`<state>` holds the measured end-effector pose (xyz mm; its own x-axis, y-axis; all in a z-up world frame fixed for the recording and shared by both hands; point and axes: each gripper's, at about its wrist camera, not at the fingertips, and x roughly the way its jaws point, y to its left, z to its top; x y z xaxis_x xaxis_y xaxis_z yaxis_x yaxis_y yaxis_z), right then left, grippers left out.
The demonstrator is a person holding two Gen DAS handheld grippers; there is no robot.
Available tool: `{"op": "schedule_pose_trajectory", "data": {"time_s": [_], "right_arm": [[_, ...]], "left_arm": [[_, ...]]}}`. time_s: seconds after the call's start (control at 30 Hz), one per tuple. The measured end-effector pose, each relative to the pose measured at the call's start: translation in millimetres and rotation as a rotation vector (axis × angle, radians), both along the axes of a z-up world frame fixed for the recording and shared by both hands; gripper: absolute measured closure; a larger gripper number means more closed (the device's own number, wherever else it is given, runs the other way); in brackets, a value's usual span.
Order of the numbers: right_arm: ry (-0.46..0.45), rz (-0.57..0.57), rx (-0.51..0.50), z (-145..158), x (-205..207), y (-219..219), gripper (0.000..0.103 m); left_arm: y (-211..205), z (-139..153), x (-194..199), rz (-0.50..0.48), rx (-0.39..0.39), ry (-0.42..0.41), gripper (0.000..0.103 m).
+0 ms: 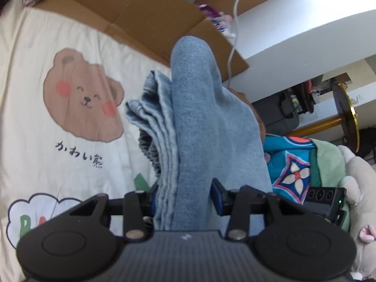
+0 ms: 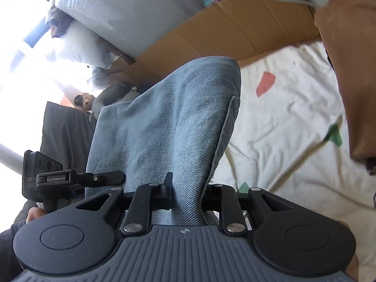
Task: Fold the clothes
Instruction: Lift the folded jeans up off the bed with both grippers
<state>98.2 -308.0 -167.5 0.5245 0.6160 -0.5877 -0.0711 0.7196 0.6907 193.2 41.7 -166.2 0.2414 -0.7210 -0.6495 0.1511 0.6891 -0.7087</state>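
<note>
Left gripper point(image 1: 183, 199) clamped on folded blue jeans point(image 1: 199, 122), frame center, above cream bear-print bedsheet point(image 1: 35, 82). Right gripper point(image 2: 188, 195) clamped on same jeans, center frame; cardboard box point(image 2: 235, 30) at top.

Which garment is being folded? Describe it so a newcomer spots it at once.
Start at the cream bedspread printed with a brown bear face, with cardboard behind it. Above that sheet, the left gripper and right gripper each pinch the blue denim garment. It is the only denim-blue cloth, bunched in layered folds.
</note>
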Motion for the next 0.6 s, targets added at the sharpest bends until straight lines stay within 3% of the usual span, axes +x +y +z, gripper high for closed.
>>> {"op": "schedule_pose_trajectory", "data": {"time_s": [0.23,0.6], "right_arm": [[-0.040,0.021,-0.027,60,1,-1,0.083],[-0.126,0.044,-0.046,158,12,-6,0.083]], "left_arm": [[-2,48,-9,0.045,-0.016,-0.019,0.058],[-7,134,-6,0.072,-0.022,-0.115,0.058]]}}
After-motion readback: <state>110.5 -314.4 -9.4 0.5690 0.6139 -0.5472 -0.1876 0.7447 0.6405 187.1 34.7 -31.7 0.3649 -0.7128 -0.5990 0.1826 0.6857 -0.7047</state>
